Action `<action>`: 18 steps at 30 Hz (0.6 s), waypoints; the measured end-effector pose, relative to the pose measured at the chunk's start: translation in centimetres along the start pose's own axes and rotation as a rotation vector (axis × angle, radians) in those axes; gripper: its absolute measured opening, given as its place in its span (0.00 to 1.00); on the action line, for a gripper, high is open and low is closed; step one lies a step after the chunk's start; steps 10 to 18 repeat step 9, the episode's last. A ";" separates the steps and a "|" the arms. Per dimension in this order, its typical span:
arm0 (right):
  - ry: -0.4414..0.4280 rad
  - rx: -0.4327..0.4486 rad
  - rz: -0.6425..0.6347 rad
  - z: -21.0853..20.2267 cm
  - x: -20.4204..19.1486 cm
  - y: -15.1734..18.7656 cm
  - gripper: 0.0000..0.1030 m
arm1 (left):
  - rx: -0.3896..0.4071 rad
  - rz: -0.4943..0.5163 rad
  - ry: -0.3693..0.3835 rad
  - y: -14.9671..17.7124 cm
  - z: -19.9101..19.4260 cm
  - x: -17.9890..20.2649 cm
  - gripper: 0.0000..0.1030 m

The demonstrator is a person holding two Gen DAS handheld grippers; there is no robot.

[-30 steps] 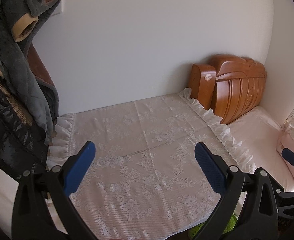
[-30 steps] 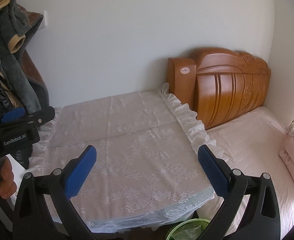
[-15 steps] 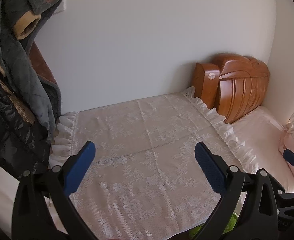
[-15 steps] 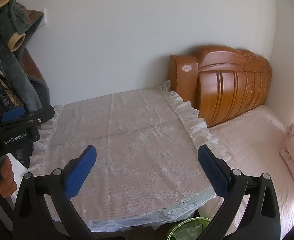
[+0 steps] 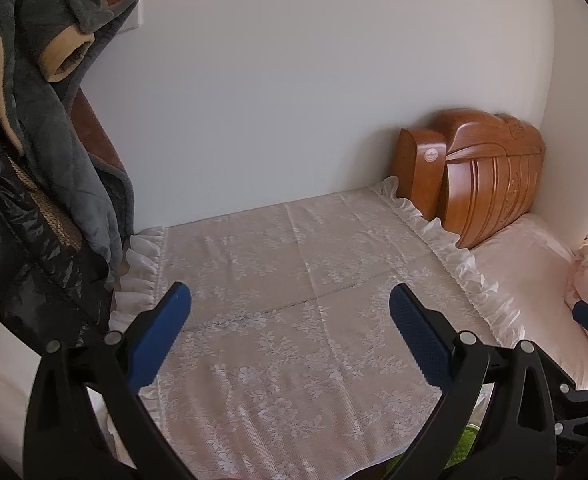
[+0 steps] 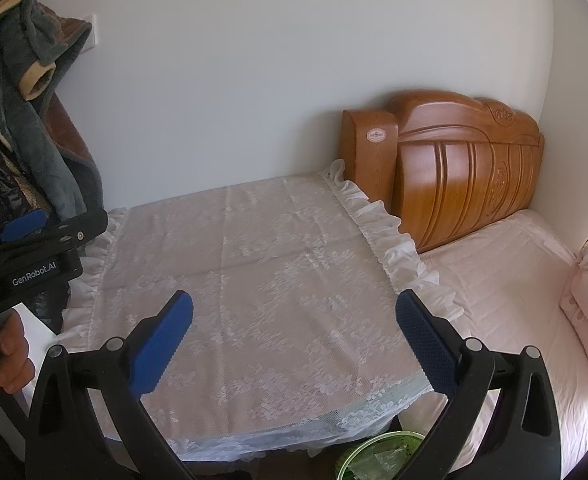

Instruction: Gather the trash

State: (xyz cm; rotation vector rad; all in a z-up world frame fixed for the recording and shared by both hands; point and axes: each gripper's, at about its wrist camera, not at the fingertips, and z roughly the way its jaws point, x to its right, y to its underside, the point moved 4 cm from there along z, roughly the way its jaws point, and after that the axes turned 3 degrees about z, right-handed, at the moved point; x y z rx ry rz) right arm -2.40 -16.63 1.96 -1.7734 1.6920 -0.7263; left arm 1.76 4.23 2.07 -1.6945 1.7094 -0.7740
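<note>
Left gripper [image 5: 290, 316] spread, empty, right gripper [image 6: 294, 320] spread, empty, both above lace cloth [image 6: 254, 280], green bin [image 6: 378, 454] below edge.

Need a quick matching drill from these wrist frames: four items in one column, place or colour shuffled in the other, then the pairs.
Column 1:
1. lace cloth
2. headboard
3. green bin
4. grey robe

Column 2:
A. hanging at far left
B. carved orange-brown wood against the wall
C. on the floor below the table's front edge
D. white, ruffle-edged, spread flat over the table

Pairs: 1-D, 2-B, 3-C, 4-A
</note>
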 end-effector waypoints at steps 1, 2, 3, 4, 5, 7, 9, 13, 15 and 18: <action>0.000 0.000 -0.001 -0.1 0.0 0.0 0.98 | 0.000 0.000 0.001 0.0 0.0 0.0 0.93; 0.000 0.000 -0.001 -0.1 -0.1 0.0 0.98 | -0.001 0.000 0.001 0.0 -0.1 0.0 0.93; 0.000 0.000 0.000 -0.1 -0.1 0.0 0.98 | -0.002 0.001 0.002 0.0 -0.1 0.0 0.93; 0.001 0.000 0.000 -0.1 -0.2 0.1 0.98 | -0.003 0.003 0.000 0.1 -0.1 0.0 0.93; 0.001 0.000 -0.001 -0.1 -0.1 0.1 0.98 | -0.004 0.003 0.000 0.1 -0.1 0.0 0.93; 0.002 0.000 0.002 -0.1 -0.1 0.1 0.98 | -0.005 0.002 0.001 0.1 -0.1 0.0 0.93; 0.001 0.000 0.003 -0.2 -0.2 0.1 0.98 | -0.006 0.001 0.003 0.1 -0.2 0.0 0.92; 0.001 0.000 0.003 -0.2 -0.2 0.1 0.98 | -0.006 0.001 0.003 0.1 -0.2 0.0 0.92; 0.001 0.000 0.003 -0.2 -0.2 0.1 0.98 | -0.006 0.001 0.003 0.1 -0.2 0.0 0.92; 0.001 0.000 0.003 -0.2 -0.2 0.1 0.98 | -0.006 0.001 0.003 0.1 -0.2 0.0 0.92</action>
